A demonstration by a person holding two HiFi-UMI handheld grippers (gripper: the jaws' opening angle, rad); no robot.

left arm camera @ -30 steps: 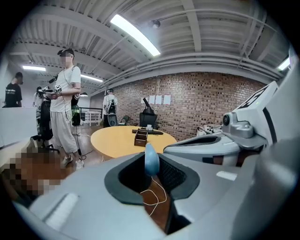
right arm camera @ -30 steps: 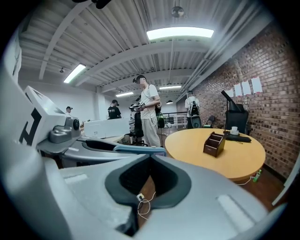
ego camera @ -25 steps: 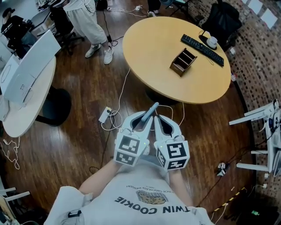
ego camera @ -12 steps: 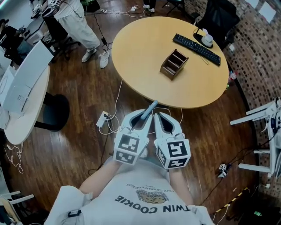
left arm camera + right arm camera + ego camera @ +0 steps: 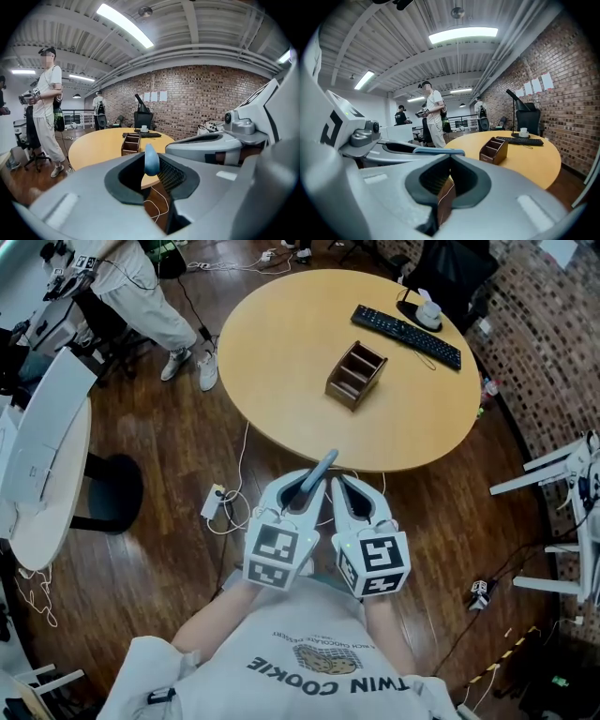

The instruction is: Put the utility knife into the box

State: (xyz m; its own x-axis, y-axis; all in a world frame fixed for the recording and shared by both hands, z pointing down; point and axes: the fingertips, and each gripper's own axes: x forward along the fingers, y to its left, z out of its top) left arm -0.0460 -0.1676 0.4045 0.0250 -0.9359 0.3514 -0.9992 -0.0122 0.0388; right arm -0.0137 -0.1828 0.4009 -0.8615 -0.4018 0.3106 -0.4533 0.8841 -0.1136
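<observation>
The fingers (image 5: 172, 176) of the left gripper (image 5: 302, 486) are closed partway, pinching the utility knife (image 5: 320, 471) by its body so that its blue-grey end juts forward and up past the tips. Held lengthwise like this, it looks ready to go end-first into a compartment. The right gripper (image 5: 343, 487) sits just beside it, its fingers drawn together with nothing between them; I judge it is kept close simply to be out of the way, or to steady the box if needed. Both are carried low in front of the person's chest, over the floor and short of the table's near edge, so the knife is not yet above its target and the whole approach is left to do.

The box (image 5: 356, 374), a brown wooden organiser with open compartments, stands near the middle of the round, pale-wood table (image 5: 281, 343), well apart from the grippers. A black keyboard (image 5: 405, 336) lies beyond it towards the far edge. The dark plank floor (image 5: 159, 521) carries loose white cables and a power strip (image 5: 215, 502) near the table's foot. A brick wall (image 5: 201, 101) closes the room on one side, a white table (image 5: 42, 474) stands off to the left, and another person (image 5: 141, 296) stands beyond the round one
</observation>
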